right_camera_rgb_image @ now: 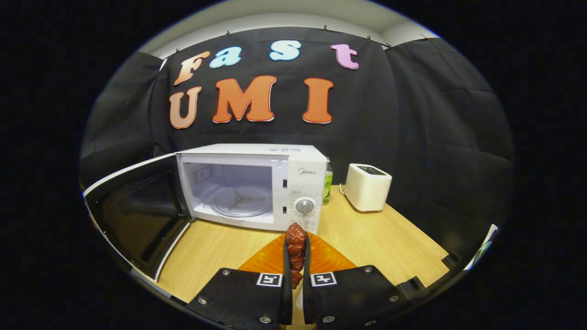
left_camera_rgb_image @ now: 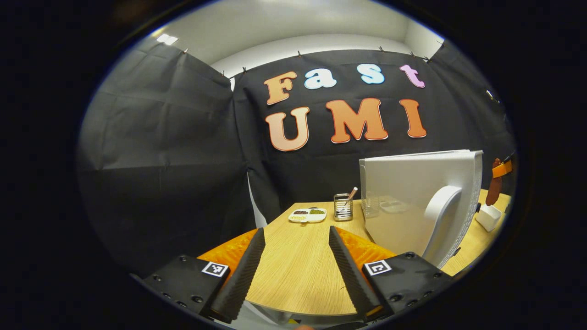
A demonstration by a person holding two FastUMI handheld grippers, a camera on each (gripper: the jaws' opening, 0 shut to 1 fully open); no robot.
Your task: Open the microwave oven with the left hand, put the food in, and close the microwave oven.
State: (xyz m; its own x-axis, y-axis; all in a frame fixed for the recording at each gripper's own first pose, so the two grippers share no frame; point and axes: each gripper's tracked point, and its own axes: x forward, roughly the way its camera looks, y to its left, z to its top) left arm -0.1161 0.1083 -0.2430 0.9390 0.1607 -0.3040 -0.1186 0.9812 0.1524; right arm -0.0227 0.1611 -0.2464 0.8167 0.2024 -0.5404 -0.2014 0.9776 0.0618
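In the right gripper view the right tool (right_camera_rgb_image: 296,256) sits at six o'clock with its two fingers drawn close and clamped on a dark red piece of food (right_camera_rgb_image: 296,250), which stands upright between them and pokes out above their tips. Straight ahead at twelve o'clock from the tool stands the white microwave oven (right_camera_rgb_image: 257,185) on the wooden worktop (right_camera_rgb_image: 380,238). Its door (right_camera_rgb_image: 135,213) is swung wide toward nine o'clock, dark inner face showing, and the cavity holds a glass turntable (right_camera_rgb_image: 238,201). A round dial (right_camera_rgb_image: 304,206) sits on the control panel at the oven's right side. Just beside the oven toward three o'clock stands a bottle (right_camera_rgb_image: 326,181), partly hidden behind the casing, and farther toward three o'clock a white toaster (right_camera_rgb_image: 367,187) stands apart from it.

In the left gripper view the left tool (left_camera_rgb_image: 297,250) is at six o'clock with its fingers spread wide and nothing between them, over the near edge of the worktop. The outer face of the open door, with its curved white handle (left_camera_rgb_image: 440,215), rises at three o'clock, near the tool's right finger. At twelve o'clock, well apart, lie a small divided dish (left_camera_rgb_image: 307,215) and a wire holder (left_camera_rgb_image: 343,207) with a stick in it. At the far three o'clock edge the food appears again, held in the right tool above the toaster
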